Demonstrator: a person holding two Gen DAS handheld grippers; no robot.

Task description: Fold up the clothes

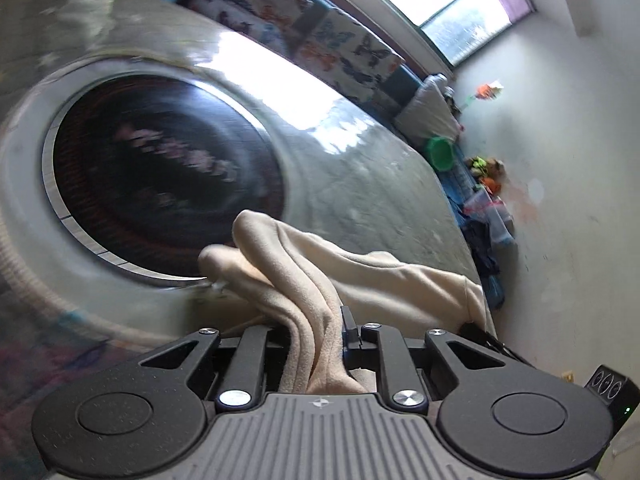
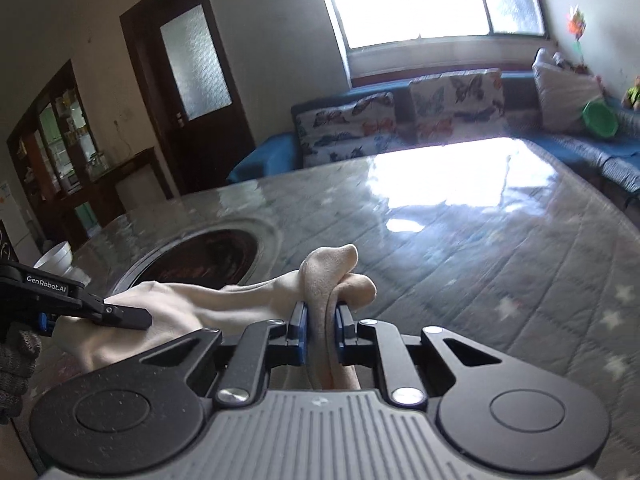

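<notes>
A cream fleece garment (image 1: 304, 280) hangs bunched between both grippers above the glass-topped table. My left gripper (image 1: 316, 332) is shut on a thick fold of it, and the cloth runs back through the jaws and off to the right. In the right wrist view my right gripper (image 2: 320, 320) is shut on another gathered fold of the cream garment (image 2: 328, 276), whose tip sticks up past the blue pads. The left gripper (image 2: 132, 318) shows at the left edge of that view, clamped on the same cloth, with a grey gloved hand behind it.
The table (image 2: 480, 248) has a quilted star cloth under glass and a dark round inset (image 2: 204, 256) at its middle. A white bowl (image 2: 56, 258) stands at its far left edge. A blue sofa with butterfly cushions (image 2: 384, 124) and a green basin (image 2: 598, 120) lie beyond.
</notes>
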